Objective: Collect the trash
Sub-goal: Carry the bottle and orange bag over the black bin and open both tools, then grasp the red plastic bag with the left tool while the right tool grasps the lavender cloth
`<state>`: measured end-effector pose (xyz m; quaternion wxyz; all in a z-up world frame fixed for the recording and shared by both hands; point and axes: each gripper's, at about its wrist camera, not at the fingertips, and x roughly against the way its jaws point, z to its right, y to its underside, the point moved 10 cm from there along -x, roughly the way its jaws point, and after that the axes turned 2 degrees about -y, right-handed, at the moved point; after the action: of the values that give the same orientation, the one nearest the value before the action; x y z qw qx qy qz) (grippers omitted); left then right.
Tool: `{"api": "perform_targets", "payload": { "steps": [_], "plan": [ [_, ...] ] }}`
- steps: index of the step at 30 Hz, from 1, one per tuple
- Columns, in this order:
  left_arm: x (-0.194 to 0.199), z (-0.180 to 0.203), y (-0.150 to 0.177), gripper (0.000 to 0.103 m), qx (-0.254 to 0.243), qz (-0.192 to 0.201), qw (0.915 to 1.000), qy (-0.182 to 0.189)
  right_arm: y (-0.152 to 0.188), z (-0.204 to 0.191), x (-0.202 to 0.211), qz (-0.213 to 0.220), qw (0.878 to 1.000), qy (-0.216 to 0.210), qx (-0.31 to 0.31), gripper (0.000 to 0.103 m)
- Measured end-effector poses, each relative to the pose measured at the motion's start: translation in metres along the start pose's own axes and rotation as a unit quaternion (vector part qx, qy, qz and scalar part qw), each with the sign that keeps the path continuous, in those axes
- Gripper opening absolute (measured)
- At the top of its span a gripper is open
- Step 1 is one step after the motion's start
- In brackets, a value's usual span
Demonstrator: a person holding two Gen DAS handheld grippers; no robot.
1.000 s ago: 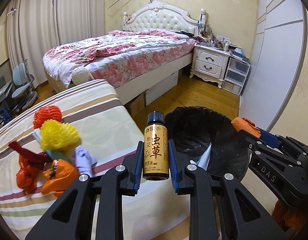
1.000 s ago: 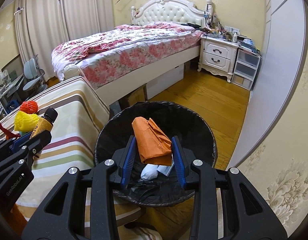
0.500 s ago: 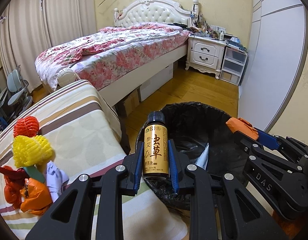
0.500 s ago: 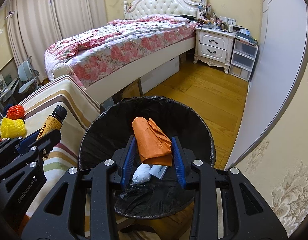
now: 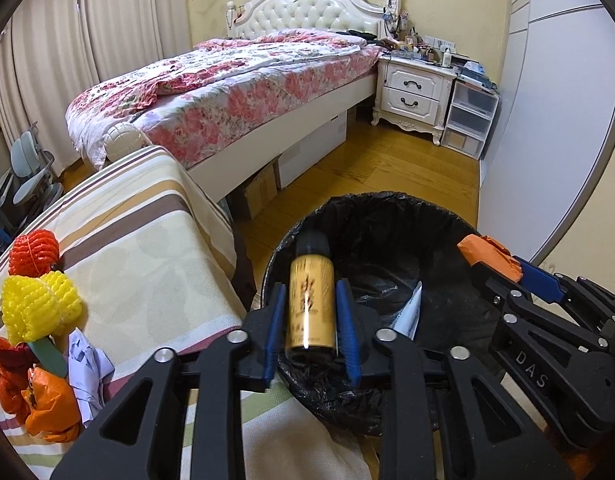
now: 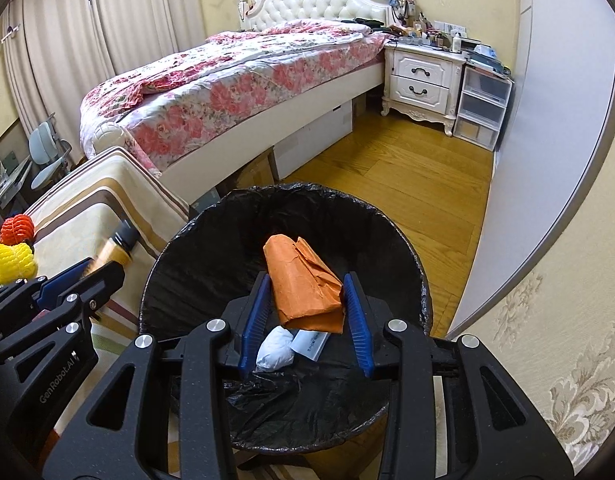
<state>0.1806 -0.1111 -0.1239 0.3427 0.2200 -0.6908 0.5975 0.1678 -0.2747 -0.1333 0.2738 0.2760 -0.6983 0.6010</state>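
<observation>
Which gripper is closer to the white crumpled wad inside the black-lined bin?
Right. The right gripper hangs directly over the white wad; the left gripper sits at the bin's near-left rim.
</observation>
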Motion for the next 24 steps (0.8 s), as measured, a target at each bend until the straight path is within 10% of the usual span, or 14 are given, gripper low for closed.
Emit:
{"api": "perform_targets", "payload": {
  "steps": [11,24],
  "plan": [
    [0.013,-0.013,0.002,0.068,0.011,0.019,0.9996,-0.021,-0.001,0.008,0.004,0.005,1.000,0.010,-0.013,0.047],
    [0.040,-0.043,0.014,0.070,0.030,0.030,0.9982,-0.043,0.007,-0.017,0.016,0.006,1.000,-0.003,0.003,0.054]
  ]
}}
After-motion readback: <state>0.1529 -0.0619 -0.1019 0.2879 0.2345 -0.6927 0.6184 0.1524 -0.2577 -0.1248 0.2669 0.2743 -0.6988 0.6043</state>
